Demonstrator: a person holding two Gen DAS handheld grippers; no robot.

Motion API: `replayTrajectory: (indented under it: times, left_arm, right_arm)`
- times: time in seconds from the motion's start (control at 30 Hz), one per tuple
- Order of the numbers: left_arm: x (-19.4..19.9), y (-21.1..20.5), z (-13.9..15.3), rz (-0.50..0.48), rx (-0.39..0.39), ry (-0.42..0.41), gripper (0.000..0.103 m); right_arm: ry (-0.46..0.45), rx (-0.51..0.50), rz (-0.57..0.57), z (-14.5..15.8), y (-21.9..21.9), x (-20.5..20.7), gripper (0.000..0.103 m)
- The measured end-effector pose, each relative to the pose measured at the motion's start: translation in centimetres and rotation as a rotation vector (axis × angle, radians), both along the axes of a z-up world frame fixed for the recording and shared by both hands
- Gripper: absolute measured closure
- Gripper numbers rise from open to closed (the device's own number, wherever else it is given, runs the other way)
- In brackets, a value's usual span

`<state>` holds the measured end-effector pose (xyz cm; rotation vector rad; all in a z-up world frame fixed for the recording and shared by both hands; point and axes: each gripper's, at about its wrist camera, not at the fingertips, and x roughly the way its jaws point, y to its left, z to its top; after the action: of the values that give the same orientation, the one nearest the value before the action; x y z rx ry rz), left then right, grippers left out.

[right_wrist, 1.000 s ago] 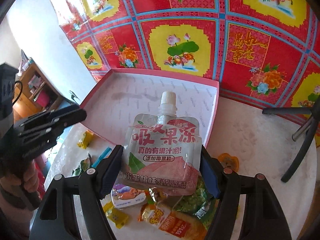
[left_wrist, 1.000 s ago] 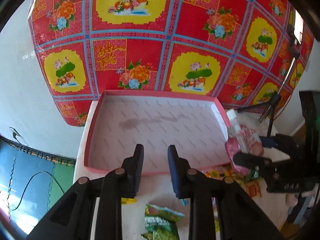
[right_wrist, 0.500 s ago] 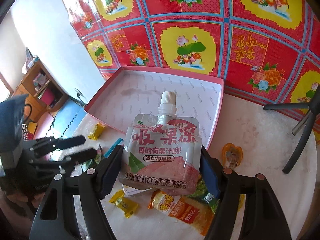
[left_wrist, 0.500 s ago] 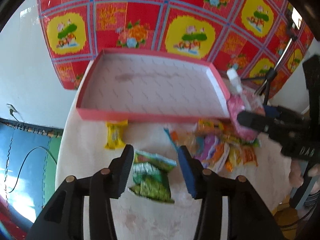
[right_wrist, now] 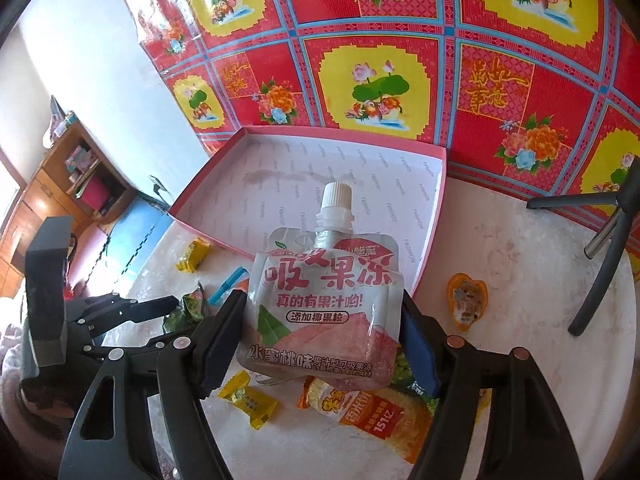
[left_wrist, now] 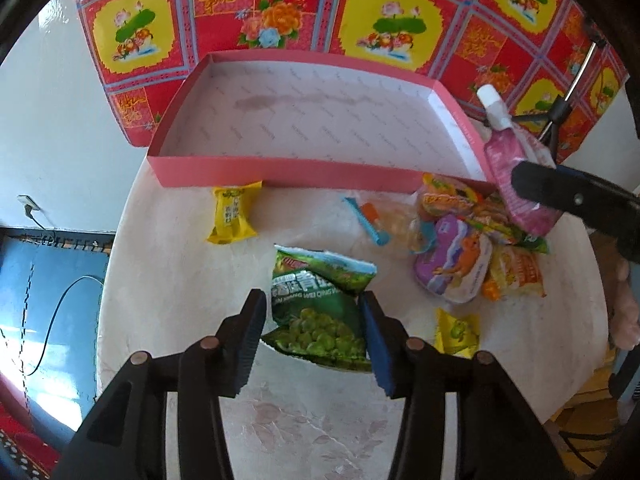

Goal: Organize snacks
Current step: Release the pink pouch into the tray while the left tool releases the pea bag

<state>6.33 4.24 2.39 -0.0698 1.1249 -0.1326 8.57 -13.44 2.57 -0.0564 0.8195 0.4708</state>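
Green and crinkly, the foil bag of peas (left_wrist: 320,312) lies flat on the pale marbled round table (left_wrist: 320,432), right between the two fingers of the left tongs (left_wrist: 312,332). Those fingers stand apart on each side of the bag, and neither seems to press it (the right one looks very close). The bag's long way runs from 6 o'clock up to 12 o'clock, so the fingers can pinch its short way. The left hand is the nearer one. At 12 o'clock waits the shallow pink cardboard box (left_wrist: 280,170). The right tongs (right_wrist: 320,340) are squeezed on a pink peach jelly pouch with a white cap (right_wrist: 324,300), held up near the box's corner.
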Motion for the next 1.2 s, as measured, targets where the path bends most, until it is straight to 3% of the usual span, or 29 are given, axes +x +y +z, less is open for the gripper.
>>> replayTrajectory:
  times: [0.23, 0.4, 0.7, 1.2]
  left_arm:
    - [0.1, 0.1, 0.3, 0.003, -0.019, -0.024, 0.059]
    - [0.3, 0.6, 2.2, 0.012, -0.044, -0.071, 0.059]
    - [4.7, 1.3, 4.7, 0.035, -0.009, -0.166, 0.059]
    - [13.8, 0.7, 2.2, 0.04, 0.016, -0.163, 0.059]
  right_arm:
    - [0.002, -0.002, -0.002, -0.1, -0.2, 0.2, 0.029]
    - [-0.002, -0.005, -0.007, 0.0, -0.3, 0.7, 0.029]
    - [-0.002, -0.003, -0.009, 0.2, 0.0, 3.2, 0.029]
    - [0.074, -0.053, -0.037, -2.2, 0.8, 11.5, 0.029]
